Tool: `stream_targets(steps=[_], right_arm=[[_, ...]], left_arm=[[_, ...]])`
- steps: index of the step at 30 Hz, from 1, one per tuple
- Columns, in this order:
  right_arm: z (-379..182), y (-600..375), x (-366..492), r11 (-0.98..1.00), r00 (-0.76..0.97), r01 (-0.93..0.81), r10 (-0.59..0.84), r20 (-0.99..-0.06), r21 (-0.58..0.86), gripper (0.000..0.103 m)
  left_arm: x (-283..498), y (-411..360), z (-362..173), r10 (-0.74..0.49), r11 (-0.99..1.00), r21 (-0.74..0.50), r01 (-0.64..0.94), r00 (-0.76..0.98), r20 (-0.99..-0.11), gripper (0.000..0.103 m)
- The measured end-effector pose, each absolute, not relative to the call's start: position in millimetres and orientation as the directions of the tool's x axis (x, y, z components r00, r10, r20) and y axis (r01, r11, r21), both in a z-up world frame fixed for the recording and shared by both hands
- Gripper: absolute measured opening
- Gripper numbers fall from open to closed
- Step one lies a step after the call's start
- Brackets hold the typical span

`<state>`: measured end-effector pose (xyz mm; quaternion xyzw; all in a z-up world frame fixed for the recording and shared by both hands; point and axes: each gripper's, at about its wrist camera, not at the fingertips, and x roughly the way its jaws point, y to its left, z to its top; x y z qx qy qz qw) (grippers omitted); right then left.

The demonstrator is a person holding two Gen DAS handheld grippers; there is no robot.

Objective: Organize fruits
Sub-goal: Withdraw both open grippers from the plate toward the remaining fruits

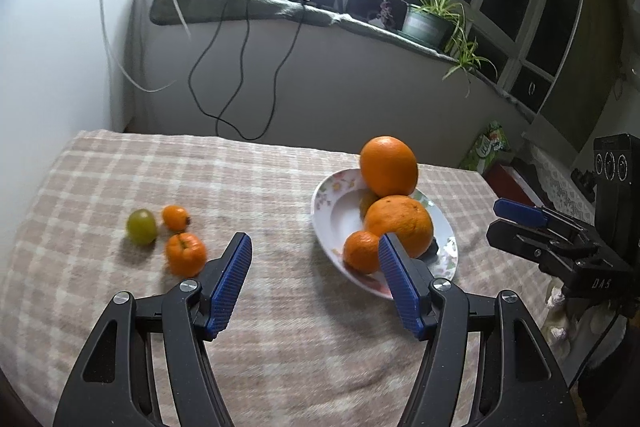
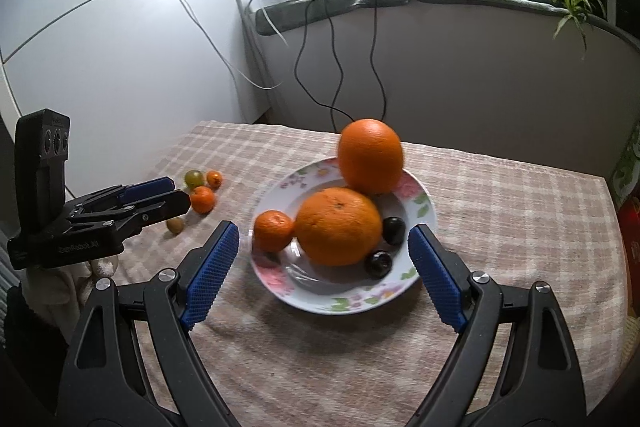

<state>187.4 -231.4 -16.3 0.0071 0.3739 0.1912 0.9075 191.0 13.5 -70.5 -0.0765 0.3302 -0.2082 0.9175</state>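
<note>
Standing upright, top orange [image 2: 370, 155]

"DAS" on right gripper [image 1: 516, 223]; left gripper [image 2: 160, 193] lettering blurred.

left wrist: low over the table [image 1: 120, 167], faces the window wall, plate [image 1: 324, 203] to its right | right wrist: close, plate [image 2: 280, 279] centred, same facing | shared: plate, loose fruits, windowsill; each view catches the other tool
</note>
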Motion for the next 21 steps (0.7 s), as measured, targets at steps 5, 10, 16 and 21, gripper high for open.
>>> stream_targets(steps=[5,10,16,21], right_arm=[[-14.0,-214.4,186.4,0.908,0.625,-0.381,0.391,-0.676,0.173,0.089],[-14.5,-192.6,187.4,0.888,0.599,-0.423,0.424,-0.679,0.182,0.089],[-17.5,-161.1,191.1,0.856,0.555,-0.477,0.469,-0.686,0.199,0.089],[-21.6,-132.7,193.2,0.827,0.514,-0.522,0.502,-0.695,0.211,0.089]], left_arm=[[184.1,34.9,-75.1,-0.410,0.912,-0.276,0.303,0.705,-0.579,0.066],[174.5,59.9,-86.4,-0.384,0.922,-0.279,0.267,0.713,-0.587,0.066],[159.5,84.9,-105.3,-0.347,0.937,-0.263,0.232,0.709,-0.613,0.065],[154.1,98.1,-115.3,-0.333,0.942,-0.258,0.216,0.706,-0.626,0.065]])
